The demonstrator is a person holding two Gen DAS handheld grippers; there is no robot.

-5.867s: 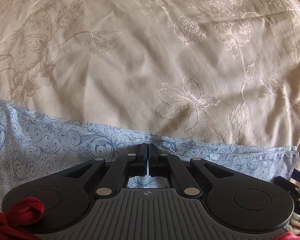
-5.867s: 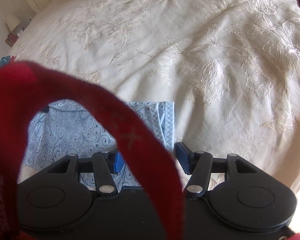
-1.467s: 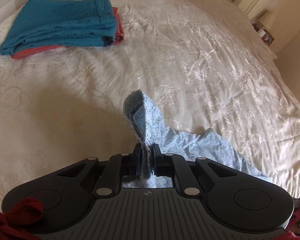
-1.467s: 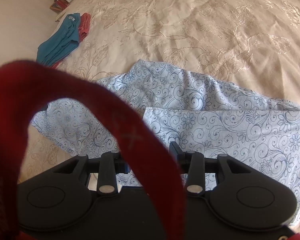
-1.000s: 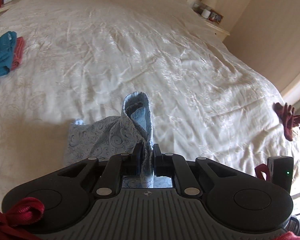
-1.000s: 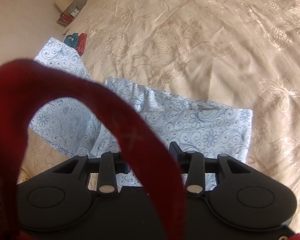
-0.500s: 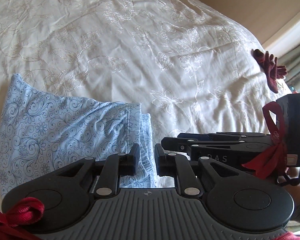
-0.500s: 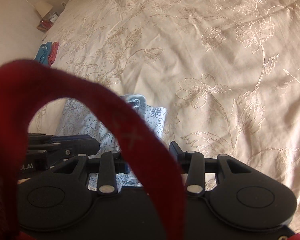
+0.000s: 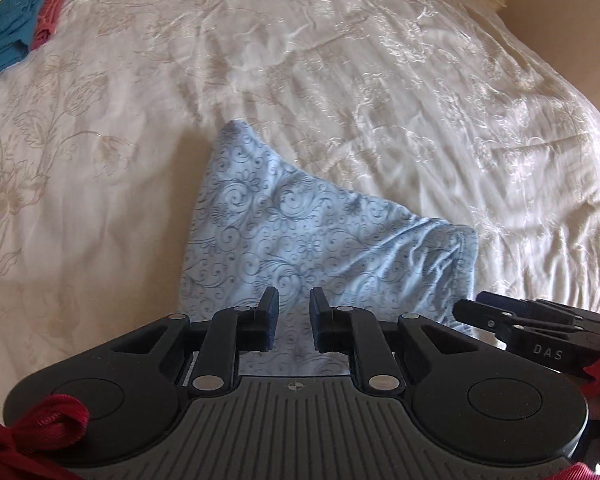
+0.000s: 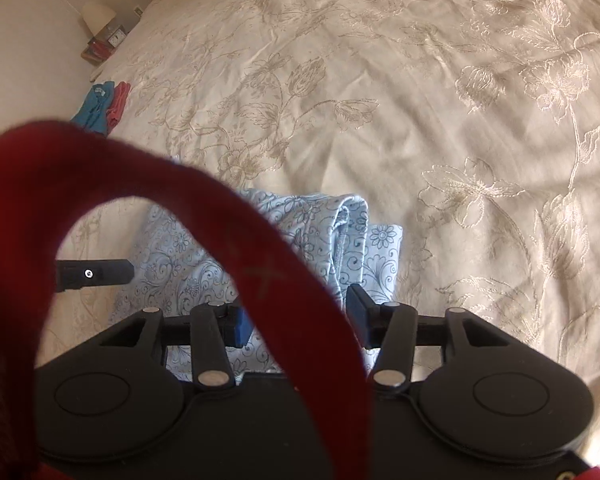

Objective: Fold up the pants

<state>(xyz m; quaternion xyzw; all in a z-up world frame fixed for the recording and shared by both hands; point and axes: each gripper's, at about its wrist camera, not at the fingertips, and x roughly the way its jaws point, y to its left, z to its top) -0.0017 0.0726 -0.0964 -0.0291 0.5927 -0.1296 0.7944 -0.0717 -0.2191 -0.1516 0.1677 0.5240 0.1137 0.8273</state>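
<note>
Your left gripper (image 9: 291, 312) hovers low over the pants (image 9: 300, 240) with its jaws parted by a narrow gap and nothing pinched between them; the light blue scroll-printed cloth shows through the gap, lying below the fingers (image 9: 269, 308). The pants lie folded into a compact bundle on the bed (image 9: 340, 60), rising to a soft peak at the far end and bunched into wrinkles along the hem on the right side.

Your right gripper (image 10: 296, 320) sits at that same bundle (image 10: 300, 240), its jaws set wide apart and gripping nothing. A red strap (image 10: 220, 216) loops across the right wrist view and hides the middle of the gap, so the cloth directly between the fingers is only partly visible. From this side you can see a stitched hem edge folded over on top of a lower layer of the pants.

The two grippers are just beside each other: the right gripper (image 9: 536, 332) enters the left wrist view at the right edge, next to the wrinkled hem, and one finger of the left gripper (image 10: 96, 274) pokes into the right wrist view from the left.

Well apart from the pants, near the far edge of the bed, lie teal and red folded clothes (image 9: 12, 40), touching each other. A lamp (image 10: 98, 14) stands on a nightstand beyond them.
</note>
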